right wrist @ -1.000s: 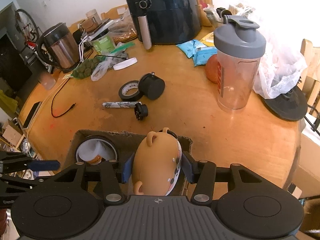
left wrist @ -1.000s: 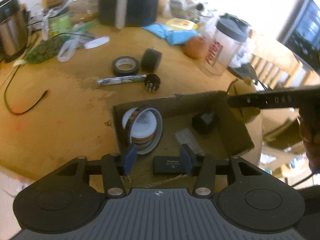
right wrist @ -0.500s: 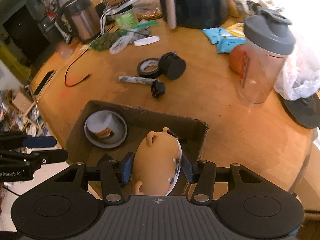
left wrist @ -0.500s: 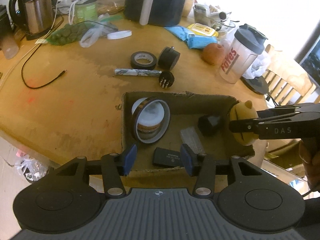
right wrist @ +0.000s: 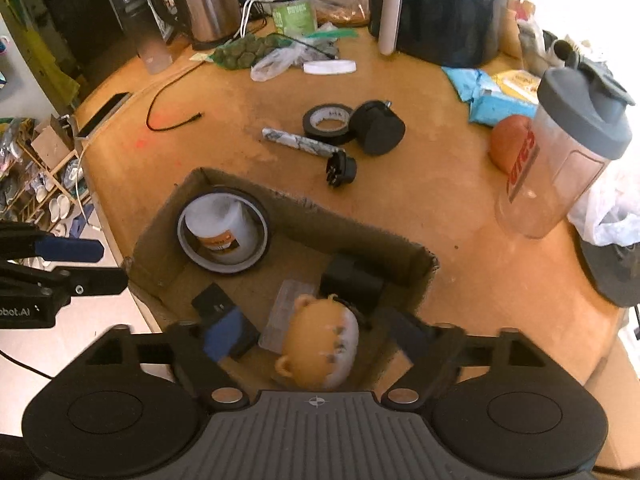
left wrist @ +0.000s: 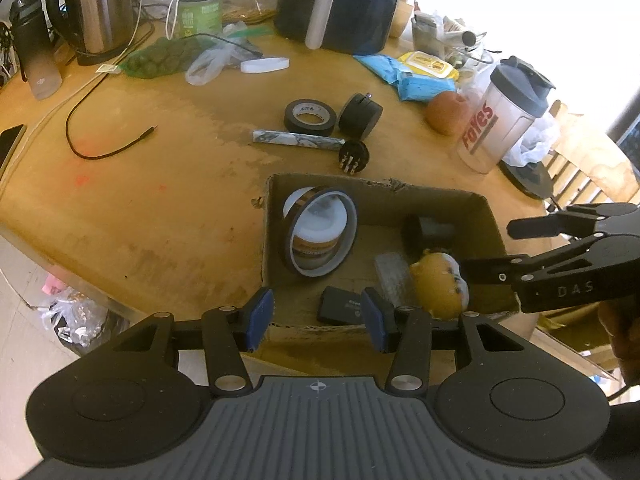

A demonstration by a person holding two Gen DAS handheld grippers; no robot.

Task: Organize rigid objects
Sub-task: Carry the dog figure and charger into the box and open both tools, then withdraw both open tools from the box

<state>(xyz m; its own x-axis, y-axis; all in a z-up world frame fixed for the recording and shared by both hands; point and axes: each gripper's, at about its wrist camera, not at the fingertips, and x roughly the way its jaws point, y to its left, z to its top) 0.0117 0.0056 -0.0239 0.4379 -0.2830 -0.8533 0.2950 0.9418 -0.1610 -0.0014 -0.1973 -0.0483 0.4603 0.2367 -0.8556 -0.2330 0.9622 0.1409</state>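
Since half a second ago your right tool has spread and released the yellow bear toy into the cardboard box at lower centre, to join the sorted items, while your left tool hovers spread and empty.

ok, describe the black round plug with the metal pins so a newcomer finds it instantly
Start at the open cardboard box at the table's near edge. Just beyond its far wall lies a marbled stick; the pin plug sits at that stick's right end. Unlike the black tape roll and caster wheel behind it, its face shows metal pins.
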